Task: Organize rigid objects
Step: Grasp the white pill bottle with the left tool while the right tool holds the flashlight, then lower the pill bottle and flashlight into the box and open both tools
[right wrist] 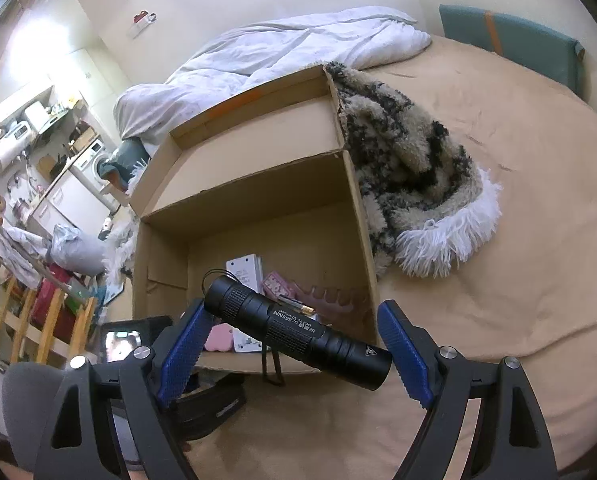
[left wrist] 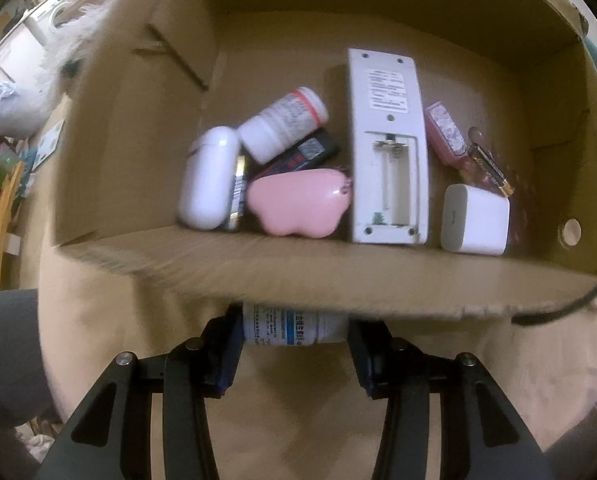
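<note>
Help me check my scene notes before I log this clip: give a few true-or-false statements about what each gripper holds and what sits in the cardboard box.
1. The left gripper is shut on a white bottle with a blue label. True.
2. The right gripper holds a pink pig-shaped case. False: it holds a black flashlight; the pink case lies in the cardboard box.
3. The white remote control lies back-up with its battery bay open. True.
4. The cardboard box sits on a wooden table. False: it rests on a tan bedsheet.
</note>
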### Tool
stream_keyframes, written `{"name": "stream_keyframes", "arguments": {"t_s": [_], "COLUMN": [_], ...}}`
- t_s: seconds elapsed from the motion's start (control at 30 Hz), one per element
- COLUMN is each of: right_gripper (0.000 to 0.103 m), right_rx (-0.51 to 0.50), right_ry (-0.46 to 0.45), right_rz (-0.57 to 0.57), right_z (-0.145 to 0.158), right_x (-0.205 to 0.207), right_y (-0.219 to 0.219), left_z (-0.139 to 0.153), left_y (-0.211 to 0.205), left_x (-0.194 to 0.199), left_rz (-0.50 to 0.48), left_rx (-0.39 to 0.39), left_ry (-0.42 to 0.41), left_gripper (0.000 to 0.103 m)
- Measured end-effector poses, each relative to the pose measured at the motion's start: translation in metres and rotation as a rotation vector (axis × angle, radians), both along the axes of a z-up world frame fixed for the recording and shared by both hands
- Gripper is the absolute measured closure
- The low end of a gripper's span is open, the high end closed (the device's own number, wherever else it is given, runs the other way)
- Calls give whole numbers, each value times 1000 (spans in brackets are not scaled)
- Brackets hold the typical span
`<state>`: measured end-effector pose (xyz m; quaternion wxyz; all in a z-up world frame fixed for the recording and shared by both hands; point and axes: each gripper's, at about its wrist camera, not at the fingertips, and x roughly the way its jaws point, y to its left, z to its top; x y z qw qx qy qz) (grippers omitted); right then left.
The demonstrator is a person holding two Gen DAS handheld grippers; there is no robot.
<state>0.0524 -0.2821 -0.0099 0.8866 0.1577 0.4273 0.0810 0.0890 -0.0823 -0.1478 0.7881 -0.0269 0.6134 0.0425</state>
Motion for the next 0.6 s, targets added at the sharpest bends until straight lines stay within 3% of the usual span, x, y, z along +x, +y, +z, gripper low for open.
{"name": "stream_keyframes", "arguments": {"t_s": [0.3,0.6], "right_gripper": [14,14], "right_rx": [19,5], "right_ry": [-14,-48], "right_rz": [-4,22], "right_z": [3,10], "right_x": [-7,-13], "right_y": [-3,4], "left_z": [36,96], "left_y": [41,73], "left_x": [-38,-43], "left_rz": [19,-15], "left_rx": [-57,-89], "left_ry": [-17,-141], "left_gripper": [60,60]}}
